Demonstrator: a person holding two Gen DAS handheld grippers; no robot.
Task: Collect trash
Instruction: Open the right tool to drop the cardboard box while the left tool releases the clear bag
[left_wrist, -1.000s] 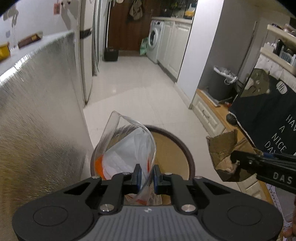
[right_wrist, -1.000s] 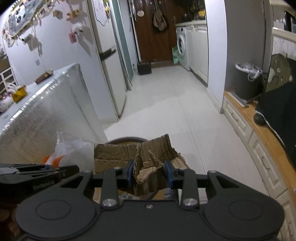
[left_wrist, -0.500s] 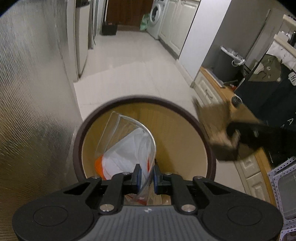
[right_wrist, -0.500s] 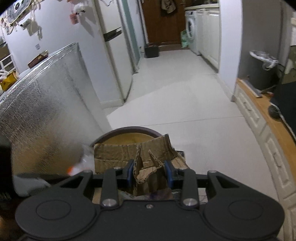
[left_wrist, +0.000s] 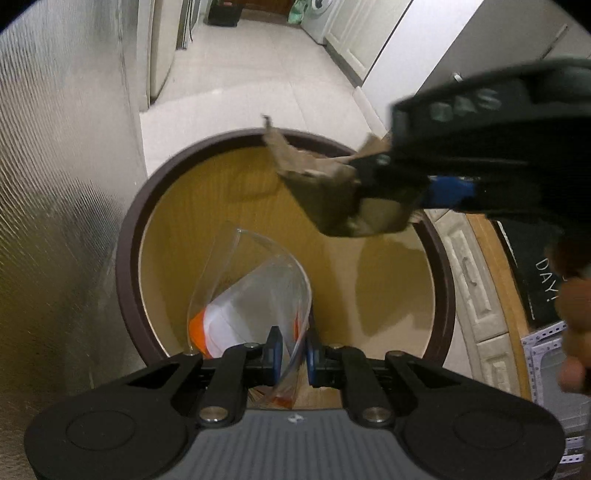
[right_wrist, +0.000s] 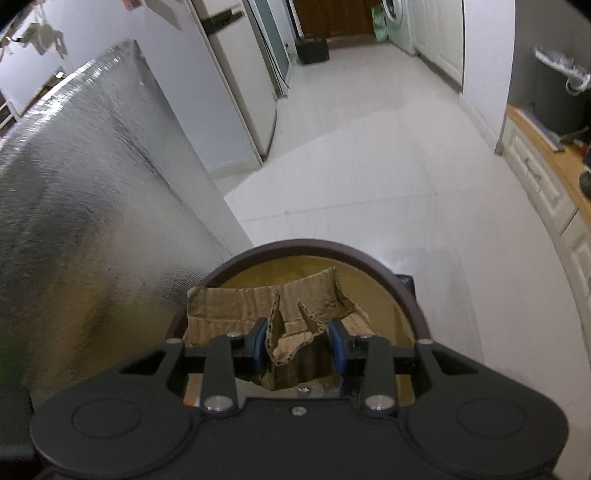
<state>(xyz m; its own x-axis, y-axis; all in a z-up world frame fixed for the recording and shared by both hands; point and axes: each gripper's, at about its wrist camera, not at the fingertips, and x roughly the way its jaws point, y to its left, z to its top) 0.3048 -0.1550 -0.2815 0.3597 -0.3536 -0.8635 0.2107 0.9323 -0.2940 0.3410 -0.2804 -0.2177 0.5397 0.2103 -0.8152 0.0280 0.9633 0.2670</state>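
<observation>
Two pieces of trash hung over the round bin (left_wrist: 127, 258): the left gripper (left_wrist: 293, 354) was clamped on a clear plastic bag (left_wrist: 255, 295), the right gripper (right_wrist: 297, 345) on torn cardboard (right_wrist: 269, 306). Released there, the wide cardboard risked catching the rim, or the light bag clinging to a pad.

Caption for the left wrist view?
Left hand-held gripper holds clear plastic bag over round bin; right hand-held gripper brings torn cardboard.
</observation>
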